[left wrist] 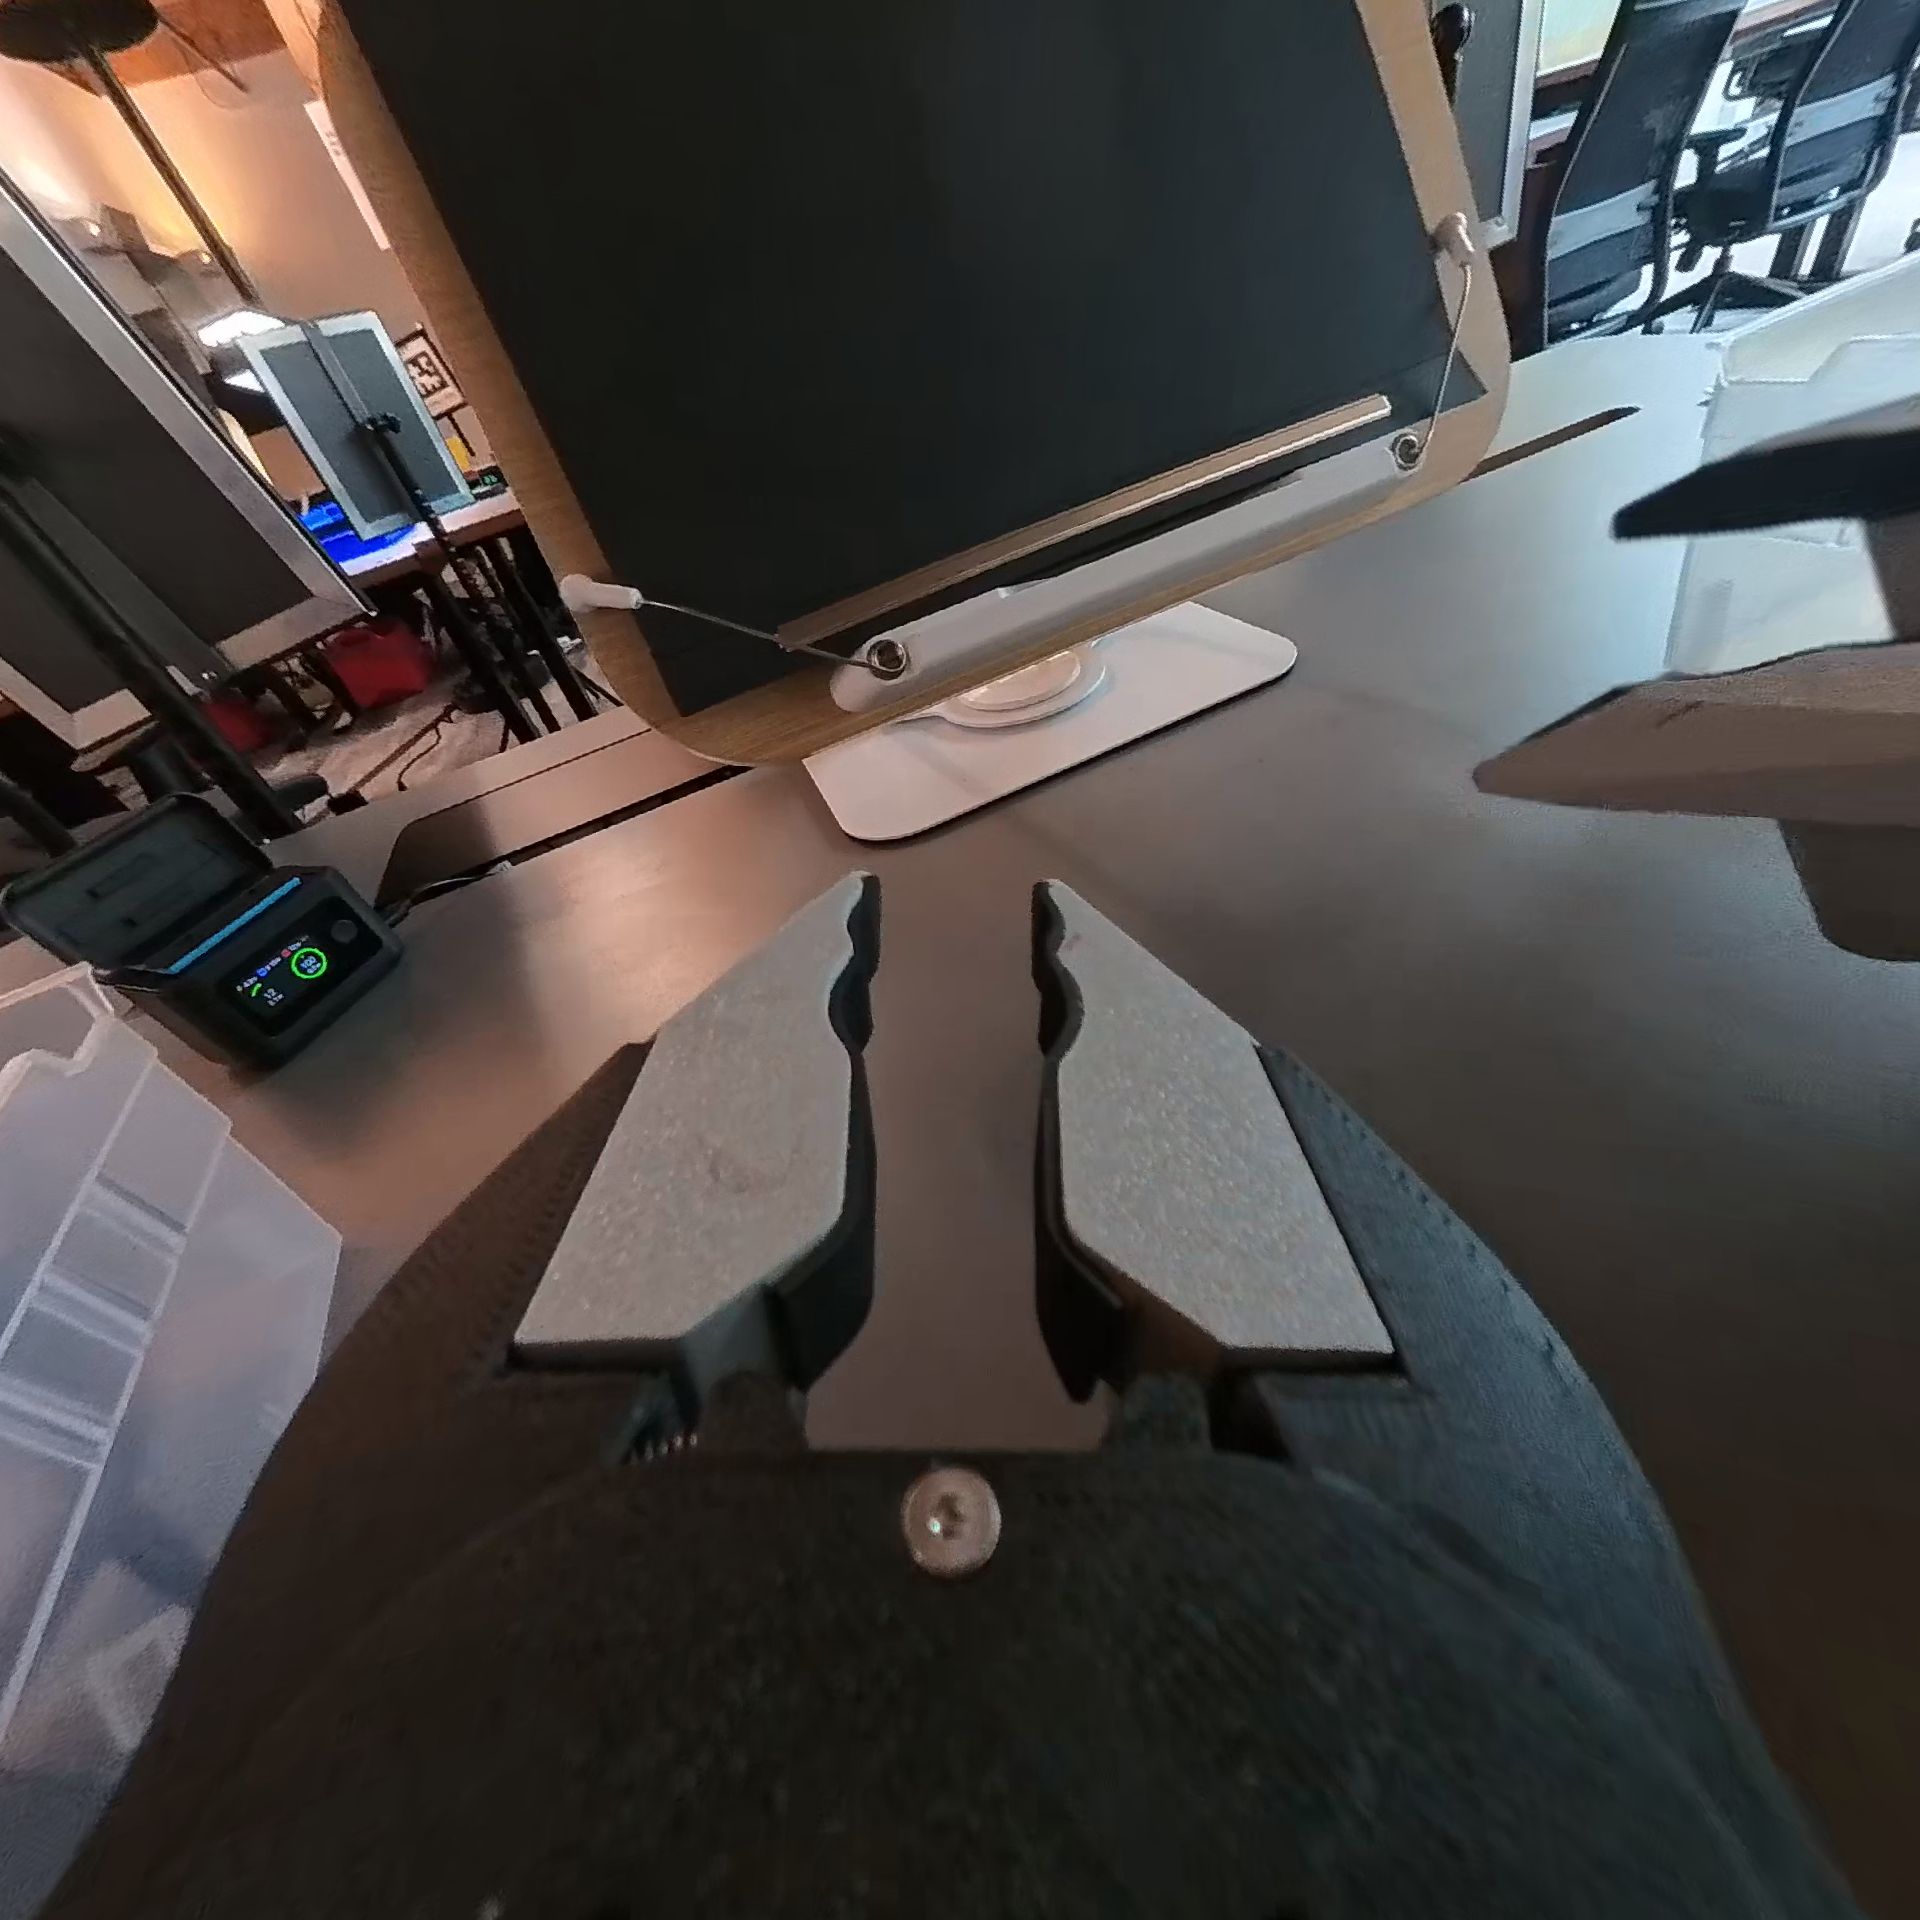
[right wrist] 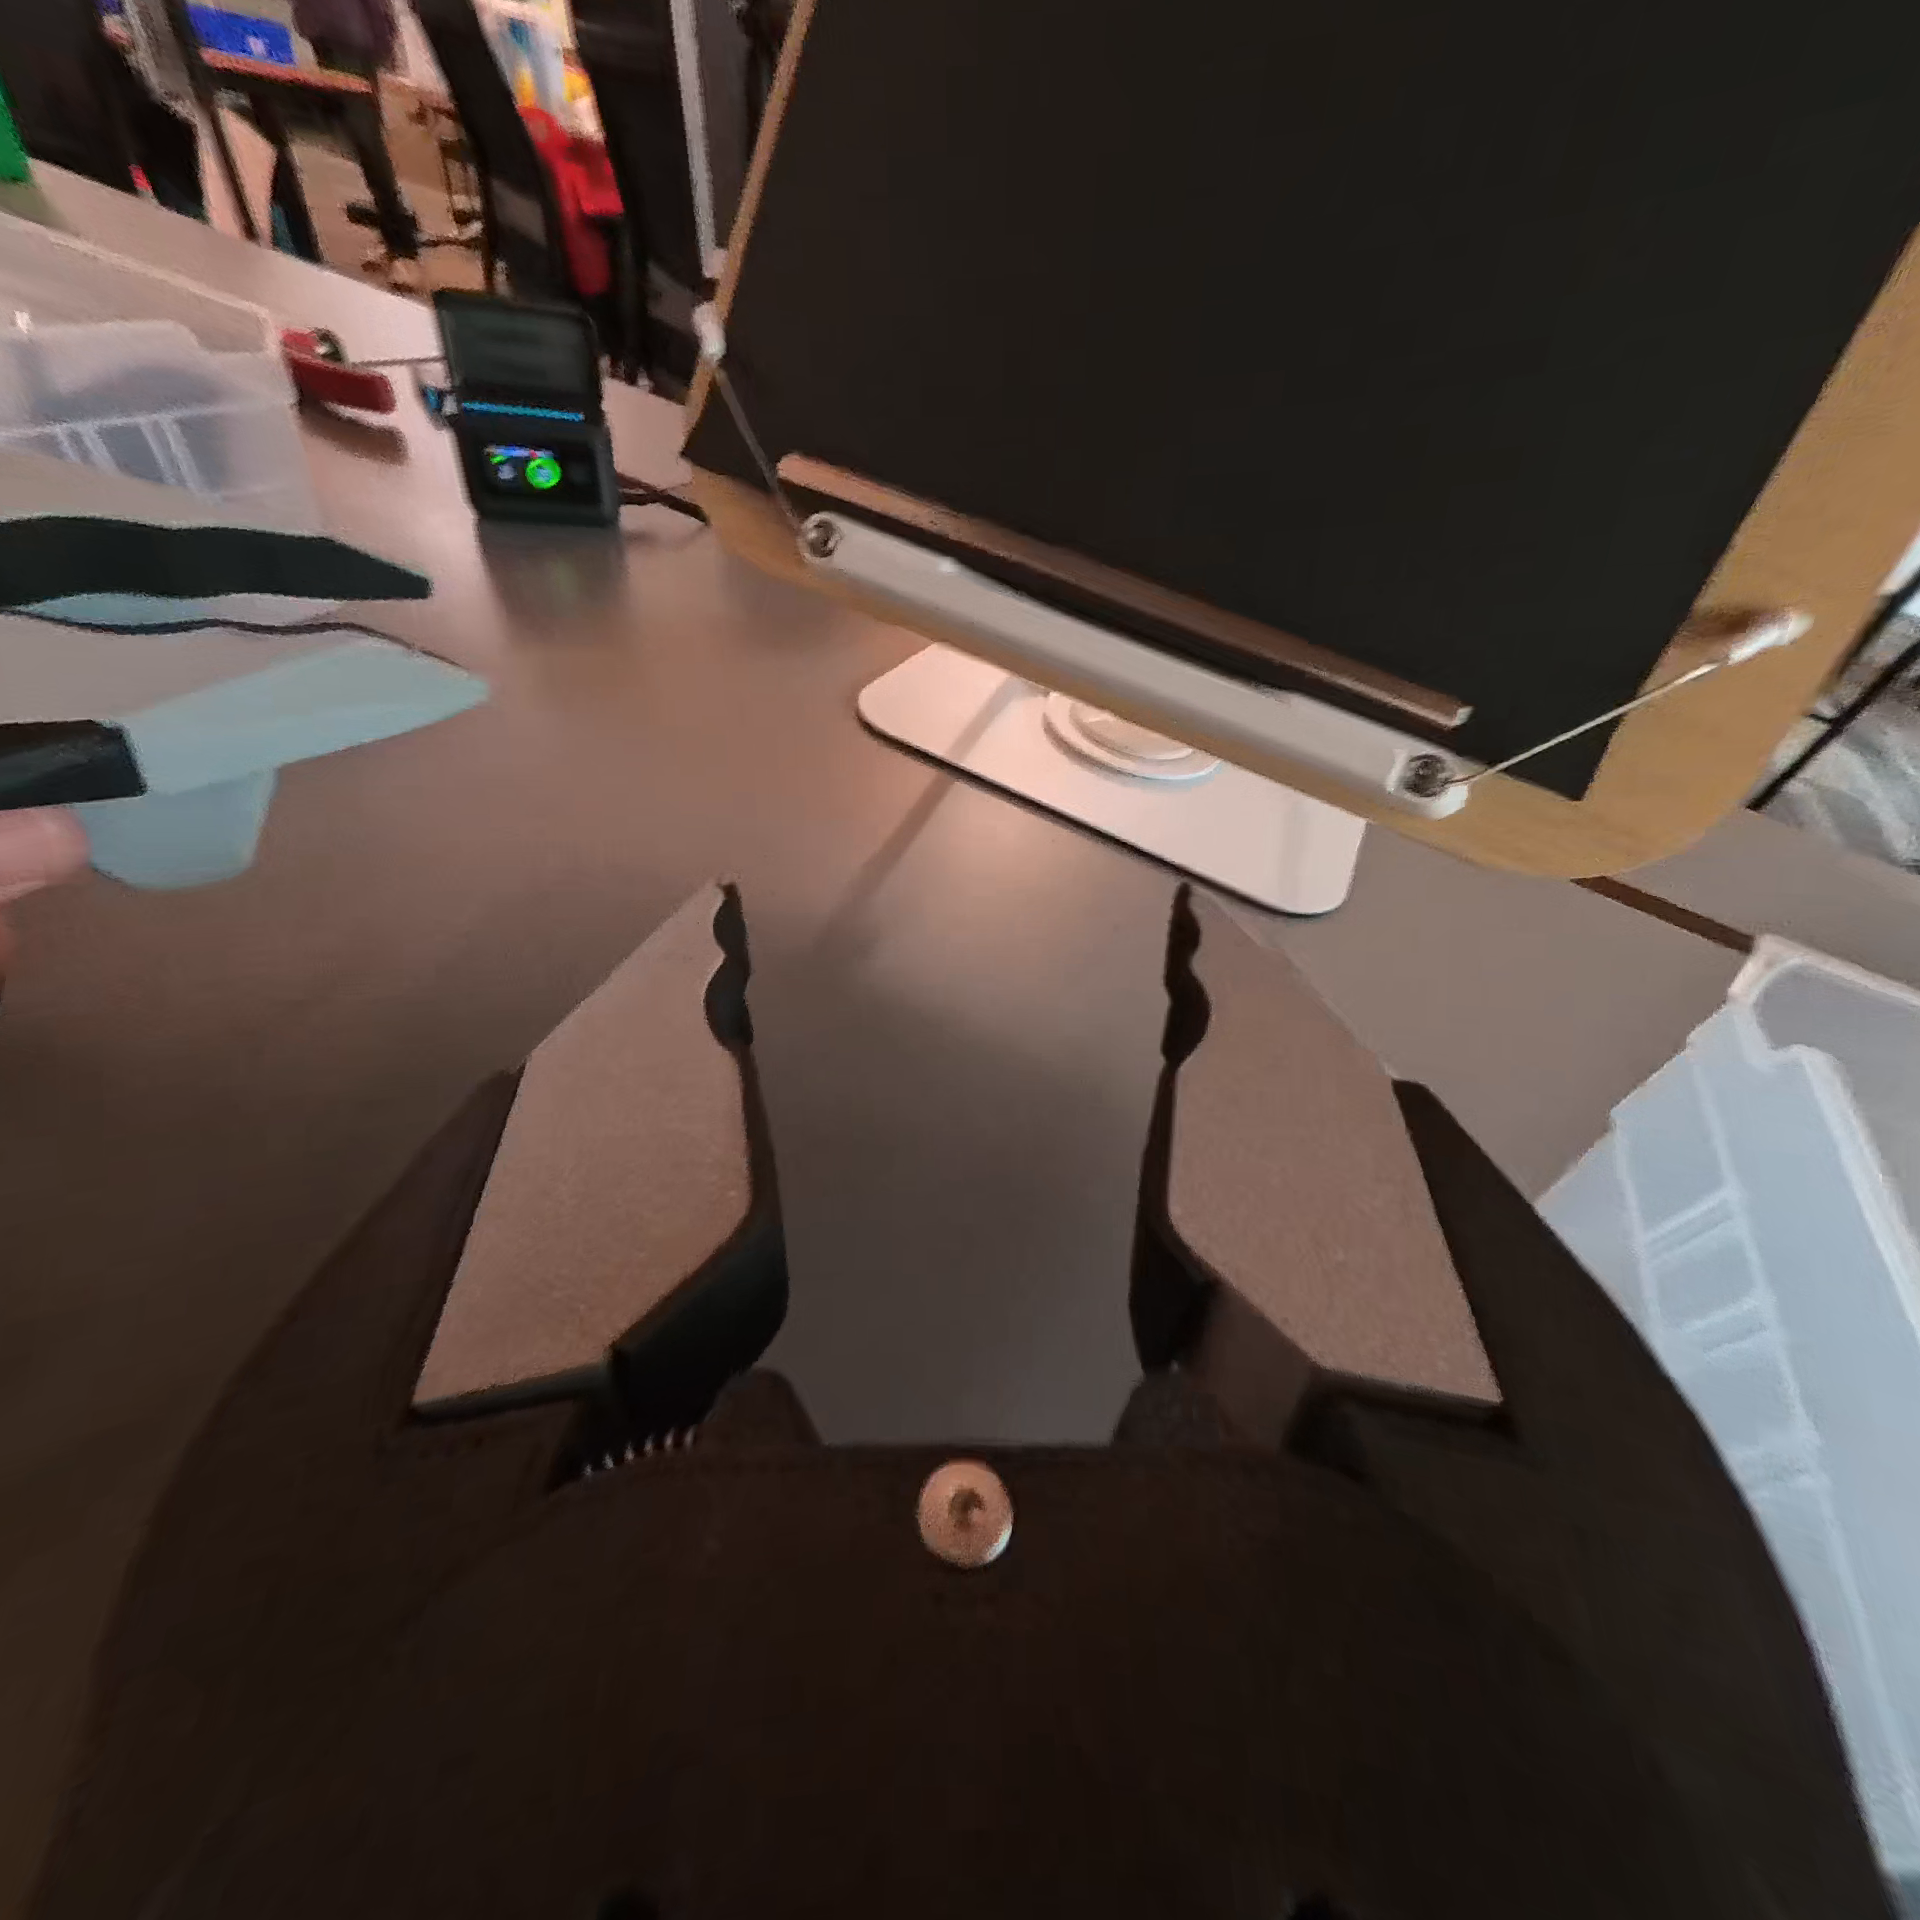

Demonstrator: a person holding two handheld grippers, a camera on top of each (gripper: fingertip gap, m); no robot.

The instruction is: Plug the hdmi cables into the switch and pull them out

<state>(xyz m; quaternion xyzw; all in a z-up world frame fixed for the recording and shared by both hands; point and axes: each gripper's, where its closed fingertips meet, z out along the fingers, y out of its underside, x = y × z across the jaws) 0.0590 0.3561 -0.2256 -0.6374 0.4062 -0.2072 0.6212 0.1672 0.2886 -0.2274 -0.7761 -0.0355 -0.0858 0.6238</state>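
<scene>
No HDMI cable and no switch show in either view. My left gripper hovers over the dark table with its jaws a little apart and nothing between the pads. My right gripper is wide open and empty over the same table. Each gripper shows at the edge of the other's view: the right one at the right in the left wrist view, the left one at the left in the right wrist view.
A dark board in a wooden frame stands on a white base straight ahead; it also shows in the right wrist view. A small black device with a lit screen sits at the left. Clear plastic bins flank the table.
</scene>
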